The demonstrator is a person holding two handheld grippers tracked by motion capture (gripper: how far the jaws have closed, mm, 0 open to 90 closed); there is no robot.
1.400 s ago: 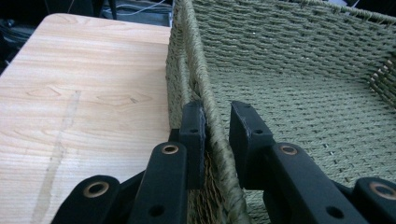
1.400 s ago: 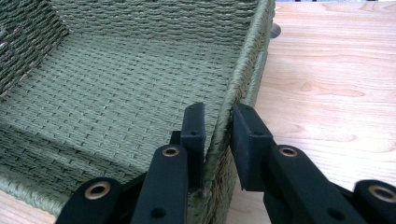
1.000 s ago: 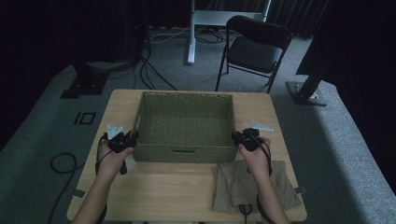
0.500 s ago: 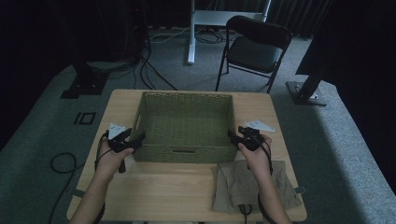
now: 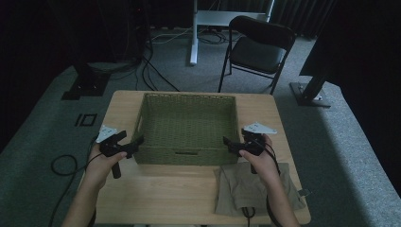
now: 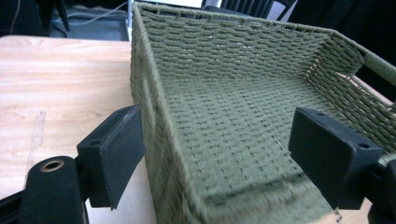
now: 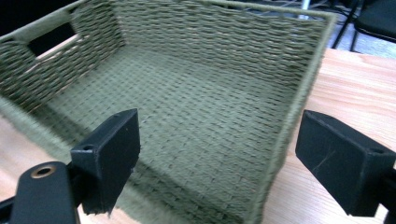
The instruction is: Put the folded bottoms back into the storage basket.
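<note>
1. The woven basket (image 5: 188, 127) sits mid-worktop (image 5: 156, 189), empty.
2. Left gripper (image 5: 137, 142) and right gripper (image 5: 227, 142) have just been opening; each straddles a side wall, pads clear.
3. Best now: draw both straight outward, level, so no pad snags the weave.

The left hand-held gripper (image 6: 219, 163) points into a green woven basket (image 6: 243, 107) standing on the pale wooden bench (image 6: 60, 88). Its two black jaws have just been opening and stand wide apart, one outside the basket's near side wall, the other over its woven floor. The wall rises between them, and neither pad presses on it.
</note>
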